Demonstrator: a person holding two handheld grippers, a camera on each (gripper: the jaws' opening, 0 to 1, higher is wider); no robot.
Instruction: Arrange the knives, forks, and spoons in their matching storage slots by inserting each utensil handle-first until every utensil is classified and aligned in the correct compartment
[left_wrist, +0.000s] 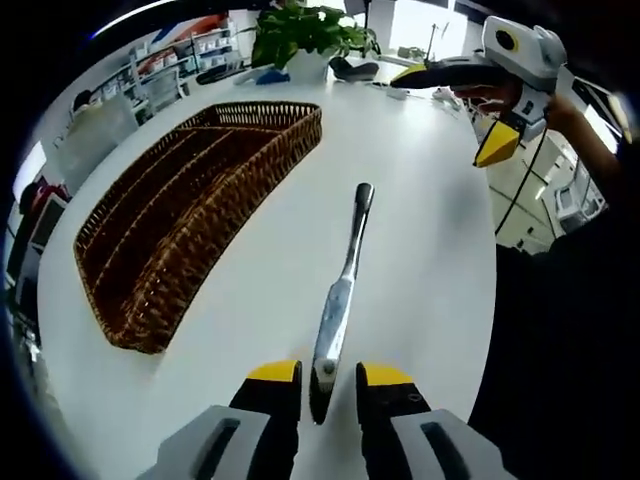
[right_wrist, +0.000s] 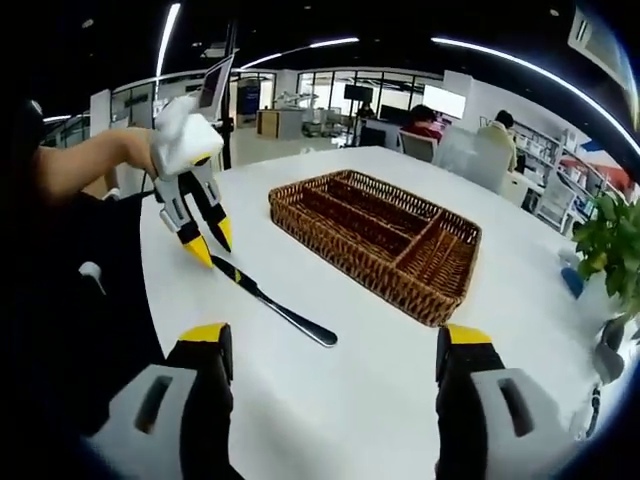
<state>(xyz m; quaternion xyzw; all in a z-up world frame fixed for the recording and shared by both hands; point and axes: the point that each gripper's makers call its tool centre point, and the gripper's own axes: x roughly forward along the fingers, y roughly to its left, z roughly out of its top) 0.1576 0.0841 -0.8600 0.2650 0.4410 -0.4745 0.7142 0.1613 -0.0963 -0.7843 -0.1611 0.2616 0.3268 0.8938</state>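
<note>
A silver table knife (left_wrist: 340, 285) lies flat on the white table (left_wrist: 420, 220), handle pointing away from me. Its blade tip sits between the jaws of my left gripper (left_wrist: 330, 378), which stand a little apart from the blade on both sides. In the right gripper view the same knife (right_wrist: 280, 308) stretches from the left gripper (right_wrist: 212, 245) toward the middle. A brown wicker cutlery basket (left_wrist: 200, 190) with long divided slots rests left of the knife, and its slots (right_wrist: 385, 235) look bare. My right gripper (right_wrist: 335, 342) is wide open, holding nothing, and hovers at the table's right edge (left_wrist: 455, 110).
A potted plant (left_wrist: 310, 30) stands at the table's far end, also seen at the right (right_wrist: 610, 250). People (right_wrist: 425, 120) sit at desks beyond the table. The table edge runs close to the person's dark sleeve (right_wrist: 90, 280).
</note>
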